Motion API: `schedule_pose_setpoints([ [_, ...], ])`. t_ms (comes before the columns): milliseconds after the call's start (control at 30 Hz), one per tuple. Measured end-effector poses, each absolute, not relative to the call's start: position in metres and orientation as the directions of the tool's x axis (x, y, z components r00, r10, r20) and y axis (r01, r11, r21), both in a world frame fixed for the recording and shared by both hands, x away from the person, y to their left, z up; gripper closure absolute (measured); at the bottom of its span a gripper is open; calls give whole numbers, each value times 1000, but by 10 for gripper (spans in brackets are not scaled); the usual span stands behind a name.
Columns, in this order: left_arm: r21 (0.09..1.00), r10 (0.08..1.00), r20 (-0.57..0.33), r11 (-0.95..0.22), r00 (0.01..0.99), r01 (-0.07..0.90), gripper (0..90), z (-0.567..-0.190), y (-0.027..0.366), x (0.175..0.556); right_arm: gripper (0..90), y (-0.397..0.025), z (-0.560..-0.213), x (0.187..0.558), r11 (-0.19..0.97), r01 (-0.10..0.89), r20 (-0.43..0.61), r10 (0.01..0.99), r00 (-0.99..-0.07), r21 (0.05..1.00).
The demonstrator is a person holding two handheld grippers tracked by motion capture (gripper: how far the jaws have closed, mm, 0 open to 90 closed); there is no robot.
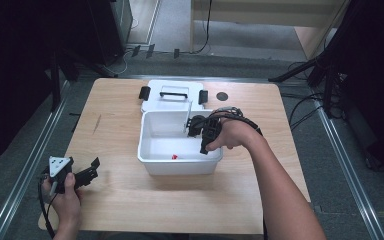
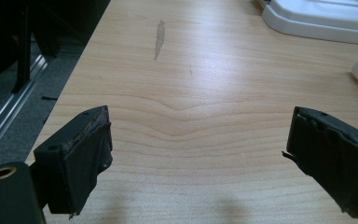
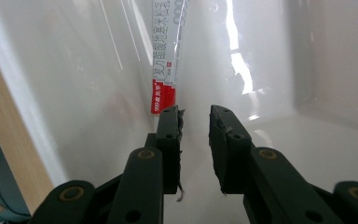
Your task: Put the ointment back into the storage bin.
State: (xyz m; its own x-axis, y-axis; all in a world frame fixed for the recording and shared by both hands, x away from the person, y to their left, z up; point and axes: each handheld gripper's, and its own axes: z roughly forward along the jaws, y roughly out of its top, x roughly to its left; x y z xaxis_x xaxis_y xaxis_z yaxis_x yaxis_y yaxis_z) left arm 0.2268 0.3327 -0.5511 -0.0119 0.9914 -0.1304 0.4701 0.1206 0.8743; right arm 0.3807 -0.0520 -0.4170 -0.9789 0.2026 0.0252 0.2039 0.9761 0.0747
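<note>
- Retrieval step: my right gripper (image 3: 193, 116) reached into the white bin (image 1: 180, 165), jaws slightly parted, gripping nothing.
- Ointment tube (image 3: 167, 60) leaned on the bin wall, just ahead.
- Left gripper (image 2: 196, 154) idled wide open.
- Next, I judged: advance, close.

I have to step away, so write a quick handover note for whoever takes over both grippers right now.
Right gripper: down inside the white bin, jaws slightly apart, holding nothing, tips just short of the tube.
Left gripper: wide open and empty, low over the bare wooden table at its left front.
Tube: white with a red end, lying against the bin's inner wall.
Bin lid: off, lying behind the bin.
Done: lid removed, right gripper brought to the tube.
Left: the tube is not gripped yet; likely close on it next.
</note>
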Motion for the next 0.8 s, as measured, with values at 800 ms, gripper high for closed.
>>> schedule_pose_setpoints([
  [800,874,992,-125,116,-11,472,69,-551,332,227,818,-103,-355,374,922,293,12,299,-954,255],
])
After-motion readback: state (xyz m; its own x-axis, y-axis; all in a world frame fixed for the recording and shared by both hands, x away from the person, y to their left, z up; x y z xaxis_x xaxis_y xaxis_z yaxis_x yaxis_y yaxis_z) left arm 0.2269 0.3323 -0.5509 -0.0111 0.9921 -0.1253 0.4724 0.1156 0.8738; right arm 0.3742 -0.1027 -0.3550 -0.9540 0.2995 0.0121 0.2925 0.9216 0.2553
